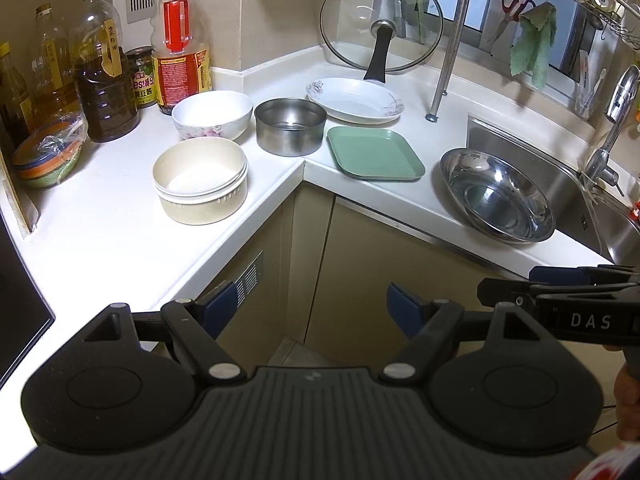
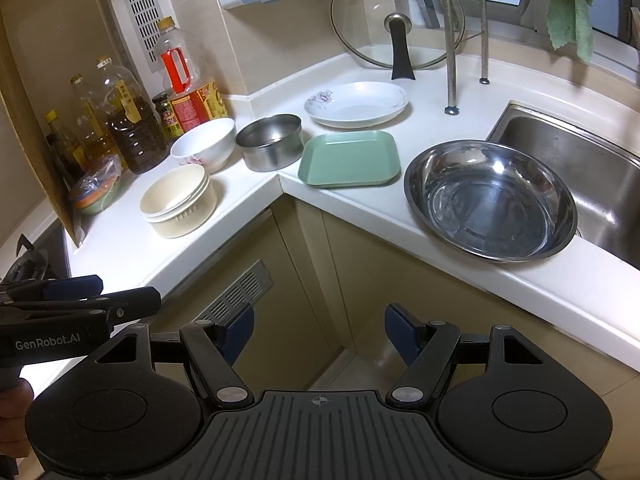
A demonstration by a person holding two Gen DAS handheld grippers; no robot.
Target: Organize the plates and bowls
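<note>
Nothing sorted yet, by look of it. Your left gripper (image 1: 308, 308) and right gripper (image 2: 320, 332) hang off counter edge, jaws released, empty. Wide steel bowl (image 2: 492, 200) at 1 o'clock by sink; green plate (image 2: 350, 158), white plate (image 2: 356, 104) at 12; steel pot (image 2: 270, 142), white bowl (image 2: 204, 144), cream bowls (image 2: 178, 200) at 11. All remains to stack.

Shiny steel basin (image 2: 490, 200), matt green plastic plate (image 2: 350, 159), glossy white countertop (image 2: 520, 292).
</note>
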